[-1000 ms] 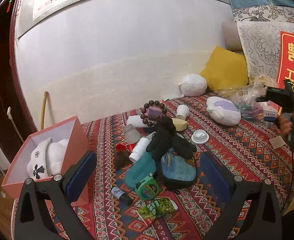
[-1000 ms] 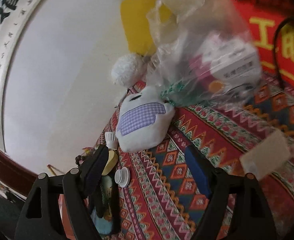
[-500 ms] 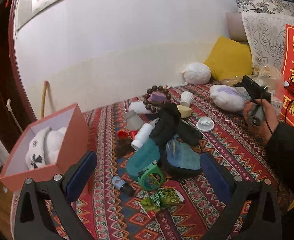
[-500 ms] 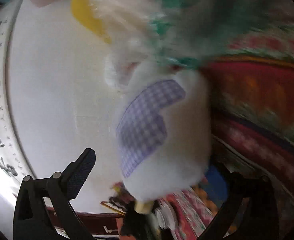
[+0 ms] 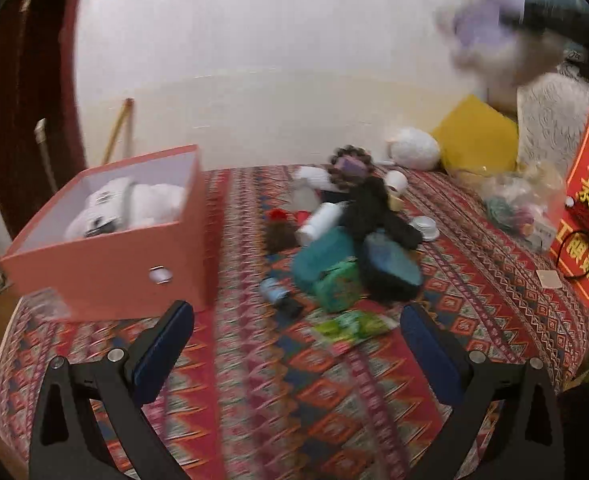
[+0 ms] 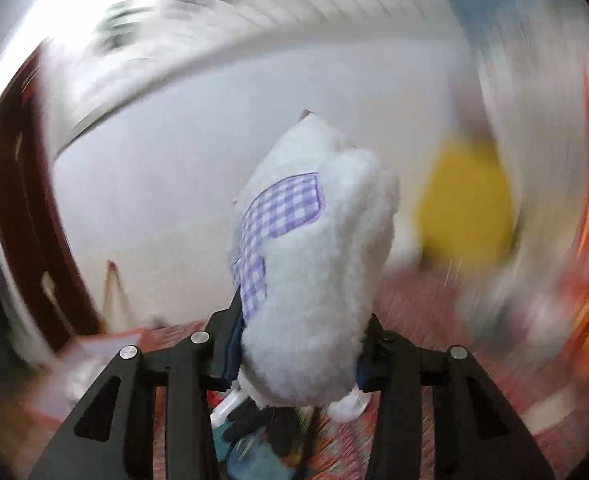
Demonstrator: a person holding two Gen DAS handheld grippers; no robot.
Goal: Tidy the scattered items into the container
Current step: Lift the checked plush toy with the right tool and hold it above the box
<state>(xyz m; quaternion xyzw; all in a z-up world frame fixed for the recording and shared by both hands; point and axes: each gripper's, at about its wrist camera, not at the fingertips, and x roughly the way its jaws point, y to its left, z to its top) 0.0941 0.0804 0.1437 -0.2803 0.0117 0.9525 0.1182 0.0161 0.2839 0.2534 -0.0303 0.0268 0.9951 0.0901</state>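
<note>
While jaws close, right gripper [image 6: 298, 356] pinches plush toy [image 6: 314, 264]

Fluffy white plush toy with a purple gingham patch [image 6: 314, 280], lifted off the bed.
Open pink cardboard box [image 5: 110, 268] already holds white plush items.

A pale white wall [image 5: 254, 60] rises behind the patterned red bedspread [image 5: 294, 392], with a yellow cushion [image 5: 476, 136] at its far right corner.

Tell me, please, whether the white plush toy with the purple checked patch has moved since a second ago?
Yes. The plush toy has left the patterned bedspread and is now lifted, clamped in the right gripper, above the yellow cushion.
</note>
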